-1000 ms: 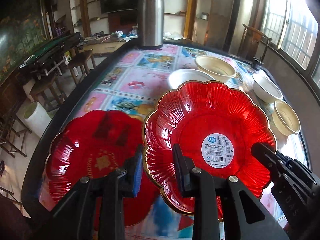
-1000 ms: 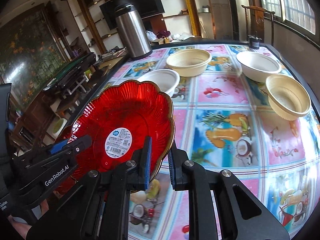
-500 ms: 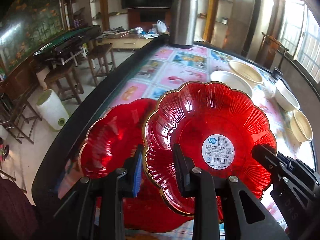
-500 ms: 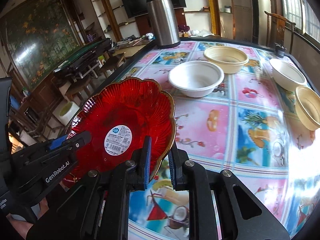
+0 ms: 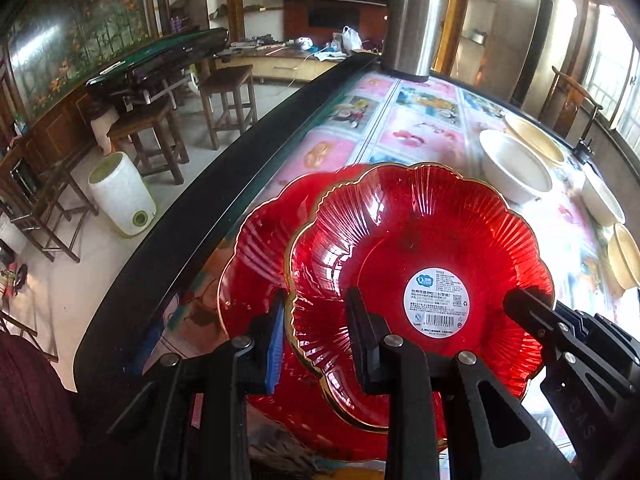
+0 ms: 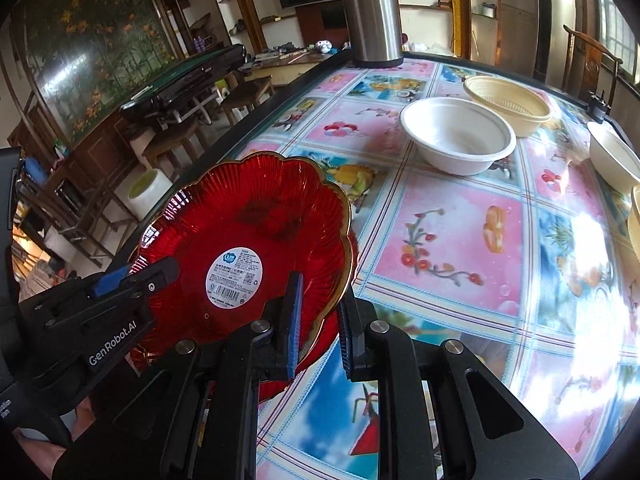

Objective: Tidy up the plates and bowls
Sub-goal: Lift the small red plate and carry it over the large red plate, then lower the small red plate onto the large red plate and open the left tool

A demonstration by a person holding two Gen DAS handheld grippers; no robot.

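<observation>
I hold the top red plate [image 5: 420, 264] over the second red plate [image 5: 256, 264] by the table's near edge, left gripper [image 5: 316, 344] and right gripper [image 6: 318, 324] both clamped on its rim. A second ago the two plates sat further apart. Still unstacked beyond: white bowl [image 6: 458, 136], cream bowl [image 6: 508, 104], two more.

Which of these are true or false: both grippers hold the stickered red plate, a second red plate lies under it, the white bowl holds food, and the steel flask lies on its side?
1. Both grippers, left gripper and right gripper, hold the stickered plate. True.
2. A second red plate lies below it. True.
3. The white bowl holds food. False: it is empty.
4. The flask lies on its side. False: it stands upright.
</observation>
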